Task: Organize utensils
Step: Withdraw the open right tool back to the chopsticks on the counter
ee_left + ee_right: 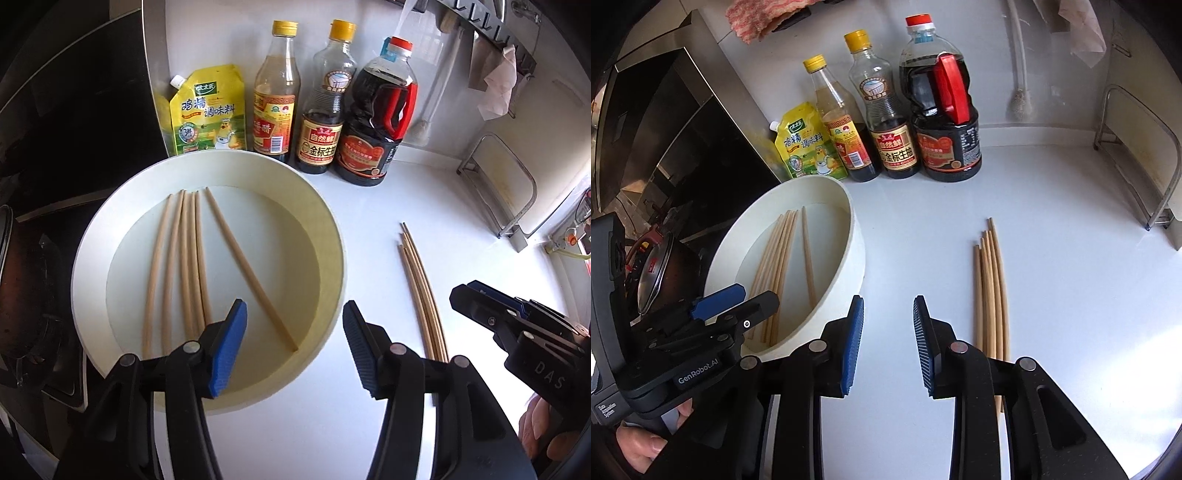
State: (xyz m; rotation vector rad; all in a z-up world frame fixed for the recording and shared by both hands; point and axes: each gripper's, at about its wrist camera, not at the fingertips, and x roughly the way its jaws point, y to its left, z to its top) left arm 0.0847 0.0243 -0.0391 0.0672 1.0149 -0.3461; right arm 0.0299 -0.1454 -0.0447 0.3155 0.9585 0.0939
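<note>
Yellow seasoning pouch [207,110], three sauce bottles [321,107] in a row — white counter [461,206], metal rack [498,184], stove [33,288].

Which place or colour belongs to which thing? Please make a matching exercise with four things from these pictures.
Things:
1. chopsticks in the bowl
2. loose chopsticks
3. yellow pouch
4. big dark bottle

Descriptions:
A. red cap and red handle
B. lying on the white counter, right of the bowl
C. leftmost in the row at the wall
D. inside the round white bowl

Pairs: 1-D, 2-B, 3-C, 4-A
</note>
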